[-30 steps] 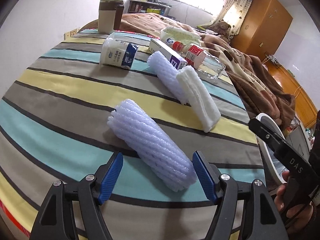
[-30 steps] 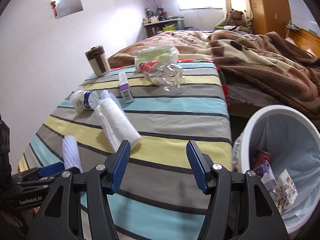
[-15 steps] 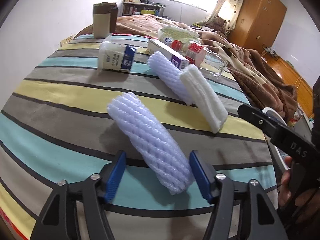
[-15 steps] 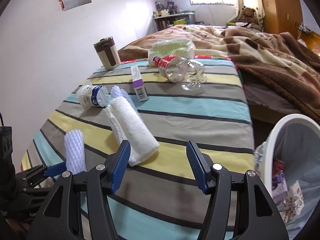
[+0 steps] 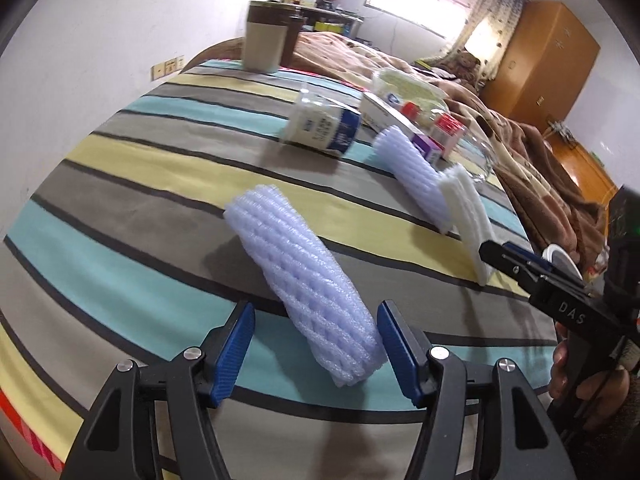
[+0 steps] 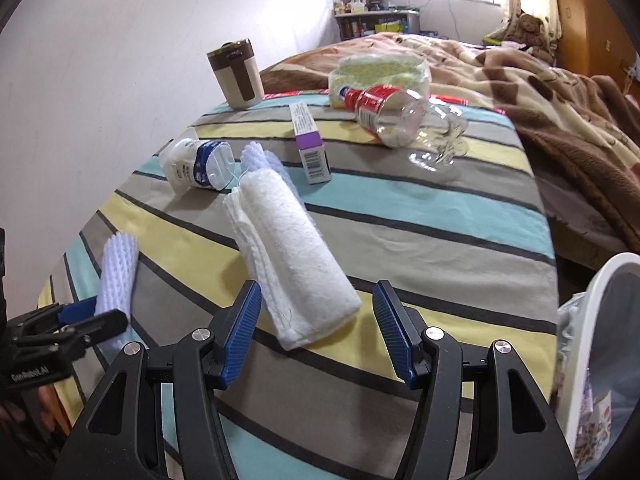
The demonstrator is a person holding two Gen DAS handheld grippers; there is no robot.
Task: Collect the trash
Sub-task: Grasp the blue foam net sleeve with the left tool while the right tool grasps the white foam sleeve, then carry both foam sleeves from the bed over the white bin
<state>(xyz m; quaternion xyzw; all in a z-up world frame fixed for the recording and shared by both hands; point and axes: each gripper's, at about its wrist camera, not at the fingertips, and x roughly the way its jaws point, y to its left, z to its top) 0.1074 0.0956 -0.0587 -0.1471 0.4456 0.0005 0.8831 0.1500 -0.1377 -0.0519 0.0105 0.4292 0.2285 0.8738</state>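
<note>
Bedroom, striped bench [image 6: 460, 216] beside a bed. Left tool [image 5: 316, 344] wide open, straddling the near end of a foam net [image 5: 304, 284]; right pad [image 5: 394, 350] touching or nearly touching it, left pad clear. Right tool [image 6: 316, 328] wide open around the near end of a white foam roll [image 6: 292, 252], no contact visible. Further back: second net [image 6: 260, 158], milk bottle [image 6: 196, 164], purple box [image 6: 310, 144], clear bottle [image 6: 400, 118], mug [image 6: 238, 76]. White bin [image 6: 600, 360] at right edge, trash inside.
</note>
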